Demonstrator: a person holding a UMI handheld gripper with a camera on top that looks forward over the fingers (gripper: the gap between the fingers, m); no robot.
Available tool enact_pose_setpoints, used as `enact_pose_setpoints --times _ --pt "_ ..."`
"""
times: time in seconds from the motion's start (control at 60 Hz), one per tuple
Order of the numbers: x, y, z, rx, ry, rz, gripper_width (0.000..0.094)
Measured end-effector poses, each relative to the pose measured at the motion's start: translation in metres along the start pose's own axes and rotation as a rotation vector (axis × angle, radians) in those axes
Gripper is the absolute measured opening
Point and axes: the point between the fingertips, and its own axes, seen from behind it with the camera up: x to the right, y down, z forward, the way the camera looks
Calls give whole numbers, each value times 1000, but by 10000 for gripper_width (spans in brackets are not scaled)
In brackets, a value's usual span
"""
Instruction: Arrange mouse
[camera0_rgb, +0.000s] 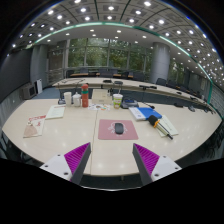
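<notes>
Open tongs (111, 160) short of mouse (118, 128).

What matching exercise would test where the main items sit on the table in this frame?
Column 1:
1. mouse
2. bottles
3. blue object
4. hand-held gripper

Column 2:
A. right of the pink mat
B. on the pink mat
C. open, nothing between its fingers, short of the mat
D. standing far left of the mat

Pairs: 1-B, 2-D, 3-A, 4-C
</notes>
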Motion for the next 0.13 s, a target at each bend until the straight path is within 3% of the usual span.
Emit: enact_pose_setpoints --times 0.133 --pt "-2 0 -14 5 -9 10 855"
